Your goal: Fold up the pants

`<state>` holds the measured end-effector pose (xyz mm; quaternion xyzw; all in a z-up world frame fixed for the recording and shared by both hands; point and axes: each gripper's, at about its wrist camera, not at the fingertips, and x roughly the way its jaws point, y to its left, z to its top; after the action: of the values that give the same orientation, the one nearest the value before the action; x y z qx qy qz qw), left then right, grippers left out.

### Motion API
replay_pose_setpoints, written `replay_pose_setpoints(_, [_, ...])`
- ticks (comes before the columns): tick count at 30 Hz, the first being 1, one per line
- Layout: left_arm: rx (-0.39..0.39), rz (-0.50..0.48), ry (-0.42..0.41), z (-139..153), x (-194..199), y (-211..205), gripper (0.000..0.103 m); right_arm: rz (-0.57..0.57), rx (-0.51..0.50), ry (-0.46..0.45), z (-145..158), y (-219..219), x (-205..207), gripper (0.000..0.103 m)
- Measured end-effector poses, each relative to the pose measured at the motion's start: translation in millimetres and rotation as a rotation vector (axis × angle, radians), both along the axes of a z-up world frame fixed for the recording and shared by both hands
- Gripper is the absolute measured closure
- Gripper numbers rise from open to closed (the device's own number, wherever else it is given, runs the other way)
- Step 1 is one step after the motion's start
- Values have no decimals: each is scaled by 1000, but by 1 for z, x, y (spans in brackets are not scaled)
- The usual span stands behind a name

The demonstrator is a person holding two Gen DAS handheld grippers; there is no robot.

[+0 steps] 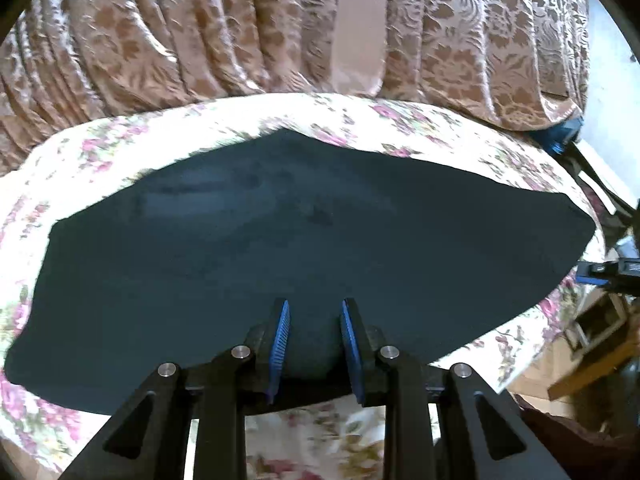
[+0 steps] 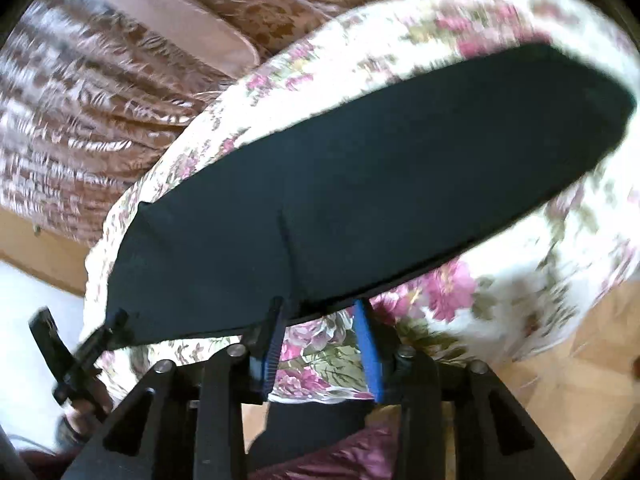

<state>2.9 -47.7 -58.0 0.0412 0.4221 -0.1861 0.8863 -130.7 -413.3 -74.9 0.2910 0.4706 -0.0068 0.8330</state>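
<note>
Floral bedsheet (image 1: 432, 128) bears dark pants (image 1: 280, 232); left gripper (image 1: 314, 344) seemingly pinching them, right gripper (image 2: 320, 344) fingers apart.

Both cameras ride the grippers, tilted down over the near edge of the floral bedcover (image 1: 360, 120). The left wrist view faces squarely across the dark pants (image 1: 280, 240); the right wrist view, blurred, looks along the same pants (image 2: 360, 180) obliquely. Brown curtains (image 1: 200, 40) are behind both.

Pants (image 1: 280, 248) matt dark cloth; curtain (image 1: 160, 40) glossy, probably brocade.
</note>
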Motion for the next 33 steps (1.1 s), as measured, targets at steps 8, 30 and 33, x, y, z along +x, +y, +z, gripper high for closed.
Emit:
replay_pose_setpoints(8, [5, 60, -12, 0, 8, 22, 72, 244, 11, -104, 31, 60, 74, 58])
replay_pose_setpoints(30, [-106, 213, 38, -15, 49, 100, 60, 590, 103, 21, 0, 232, 330, 59])
replay_pose_setpoints(33, [-112, 219, 42, -18, 49, 101, 60, 643, 101, 34, -7, 245, 332, 72])
